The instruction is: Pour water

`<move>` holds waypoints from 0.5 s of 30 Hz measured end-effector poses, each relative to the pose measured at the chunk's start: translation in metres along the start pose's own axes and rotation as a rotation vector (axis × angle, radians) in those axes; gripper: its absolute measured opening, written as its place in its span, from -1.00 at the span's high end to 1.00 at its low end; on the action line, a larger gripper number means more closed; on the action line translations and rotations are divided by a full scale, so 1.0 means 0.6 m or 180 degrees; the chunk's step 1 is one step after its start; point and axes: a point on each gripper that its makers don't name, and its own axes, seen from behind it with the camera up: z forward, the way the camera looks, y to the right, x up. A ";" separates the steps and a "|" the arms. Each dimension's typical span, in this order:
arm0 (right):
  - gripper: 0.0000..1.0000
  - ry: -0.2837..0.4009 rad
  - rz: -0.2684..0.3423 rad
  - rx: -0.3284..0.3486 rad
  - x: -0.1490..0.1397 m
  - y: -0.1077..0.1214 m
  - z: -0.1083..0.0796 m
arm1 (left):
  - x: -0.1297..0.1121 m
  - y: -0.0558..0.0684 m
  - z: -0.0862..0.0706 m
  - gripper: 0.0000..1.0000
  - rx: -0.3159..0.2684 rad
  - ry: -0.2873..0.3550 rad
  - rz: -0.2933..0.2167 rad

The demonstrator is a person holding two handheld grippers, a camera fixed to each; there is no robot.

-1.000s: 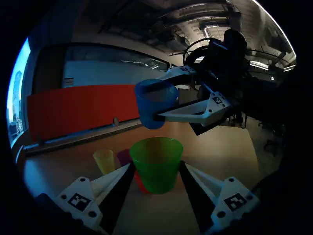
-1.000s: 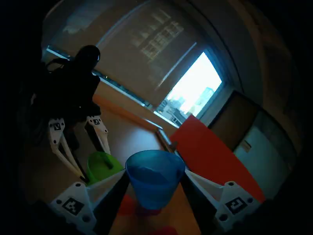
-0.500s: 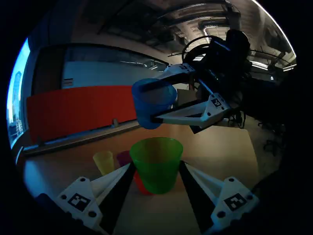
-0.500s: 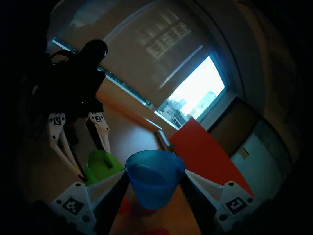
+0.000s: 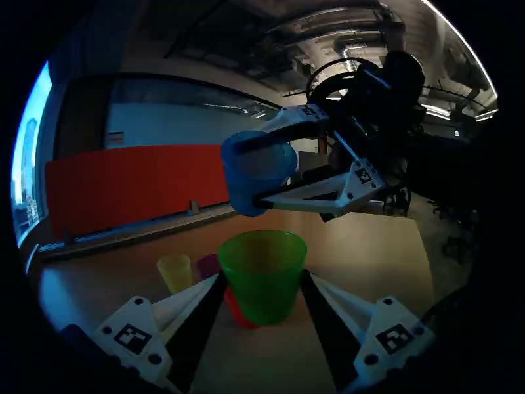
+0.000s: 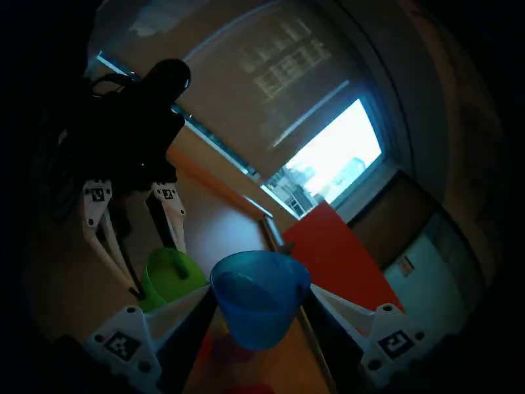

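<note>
Left gripper view: blue cup high over green cup, spill watch

I read the left gripper (image 5: 261, 278) as clamped on the green cup (image 5: 262, 282), a finger against each side, with the cup upright and low over the table (image 5: 374, 243). The right gripper (image 5: 251, 169) is closed on the blue cup (image 5: 257, 172), which hangs above the green rim, slightly tilted.

In the right gripper view the blue cup appears to hold water, though the light is too dim to be sure.

Risks, as I judge them:
- I cannot tell whether the blue lip sits over the green mouth or behind it. If it is behind, the stream lands on the table.
- The drop is tall, so a quick tip would splash out of the green cup.
- Smooth tapered walls could let either cup slide in its grip as the weight shifts.
- The yellow cup (image 5: 174, 270), purple cup (image 5: 209, 264) and red cup (image 5: 231, 307) stand just beside the green cup, so a drifting stream would wet them.
</note>
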 end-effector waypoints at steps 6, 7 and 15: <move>-0.78 -0.0024 -0.0081 -0.0001 0.000 0.003 0.002 | 0.004 0.001 0.003 -0.62 -0.0013 0.0010 0.0018; -0.78 -0.0032 -0.0095 -0.0003 0.000 0.003 0.003 | 0.004 0.001 0.003 -0.62 -0.0014 0.0014 0.0018; -0.78 -0.0063 -0.0181 -0.0007 -0.001 0.007 0.005 | 0.005 -0.001 0.006 -0.62 -0.0014 0.0016 0.0024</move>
